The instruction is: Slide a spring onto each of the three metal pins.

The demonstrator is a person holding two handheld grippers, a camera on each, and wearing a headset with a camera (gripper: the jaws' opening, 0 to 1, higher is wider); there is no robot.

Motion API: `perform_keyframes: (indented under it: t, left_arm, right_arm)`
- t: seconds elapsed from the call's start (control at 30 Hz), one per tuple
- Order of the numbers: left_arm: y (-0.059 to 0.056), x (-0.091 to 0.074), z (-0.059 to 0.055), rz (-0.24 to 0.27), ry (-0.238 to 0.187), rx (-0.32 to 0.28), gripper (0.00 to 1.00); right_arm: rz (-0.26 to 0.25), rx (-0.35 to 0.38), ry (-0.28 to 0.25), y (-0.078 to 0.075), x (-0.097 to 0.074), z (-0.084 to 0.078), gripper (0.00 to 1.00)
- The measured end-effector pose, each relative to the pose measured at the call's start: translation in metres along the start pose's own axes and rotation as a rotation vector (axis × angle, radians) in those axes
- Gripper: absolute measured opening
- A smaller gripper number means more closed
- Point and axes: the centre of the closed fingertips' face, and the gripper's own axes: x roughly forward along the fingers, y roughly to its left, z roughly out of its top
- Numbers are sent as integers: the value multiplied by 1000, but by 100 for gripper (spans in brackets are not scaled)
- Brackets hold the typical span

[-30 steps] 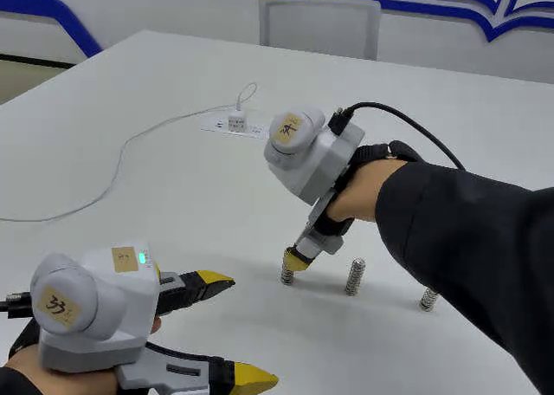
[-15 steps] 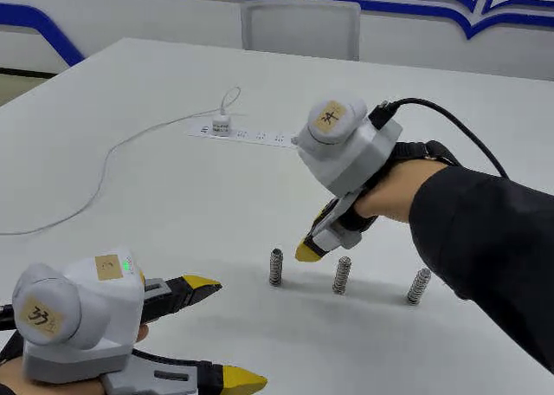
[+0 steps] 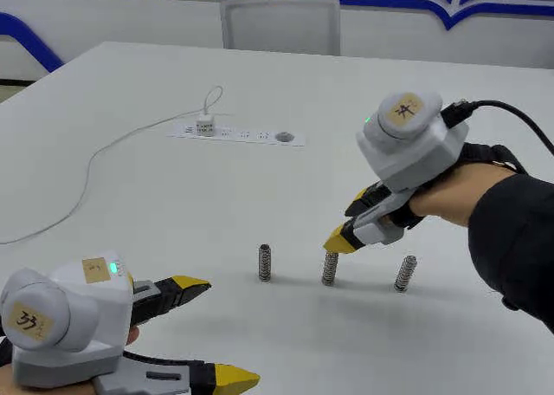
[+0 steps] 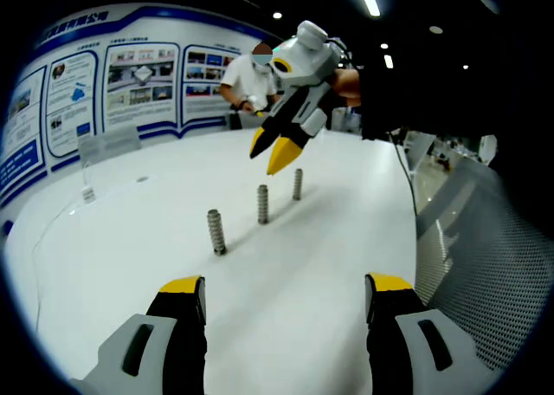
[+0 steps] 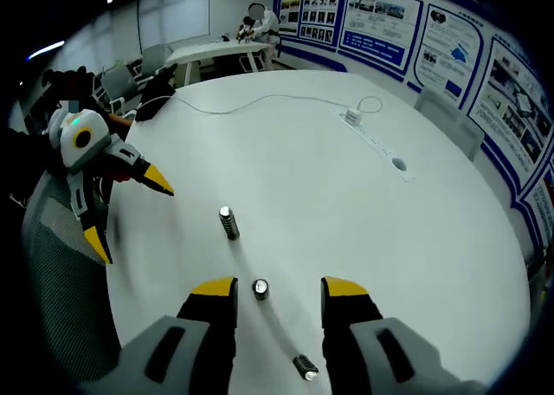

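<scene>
right hand-held gripper (image 3: 344,226) jaws apart, empty, tips hovering just above middle spring (image 3: 330,268). left hand-held gripper (image 3: 216,330) jaws spread wide, empty, low over bench (image 3: 173,204), well apart from springs. three springs upright in row on bench; in head view, left-end spring (image 3: 265,262) and right-end spring (image 3: 405,273) flank middle one, none gripped.

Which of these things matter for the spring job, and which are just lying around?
Job: left spring, middle spring, right spring, right gripper, left gripper.
Lying about: power strip, charger with cable, chair.
</scene>
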Motion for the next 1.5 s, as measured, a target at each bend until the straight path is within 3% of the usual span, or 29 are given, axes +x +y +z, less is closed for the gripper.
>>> perform_keyframes:
  t: [0.4, 0.73, 1.3, 1.4, 1.5]
  left_arm:
    - [1, -1, -1, 6, 4, -8, 77]
    - [2, -1, -2, 12, 3, -20, 80]
    - [7, -4, 1, 30, -21, -44, 80]
    - [8, -4, 2, 34, -27, -50, 80]
    - [9, -5, 3, 38, -37, -59, 80]
  right_arm:
    - [-82, 86, -100, -13, -31, -34, 53]
    - [-123, 155, -171, -10, -44, -68, 60]
    - [-178, 217, -315, 7, -54, -92, 64]
    - [-194, 239, -327, 8, -54, -98, 64]
    - [-219, 289, -374, 11, -57, -101, 64]
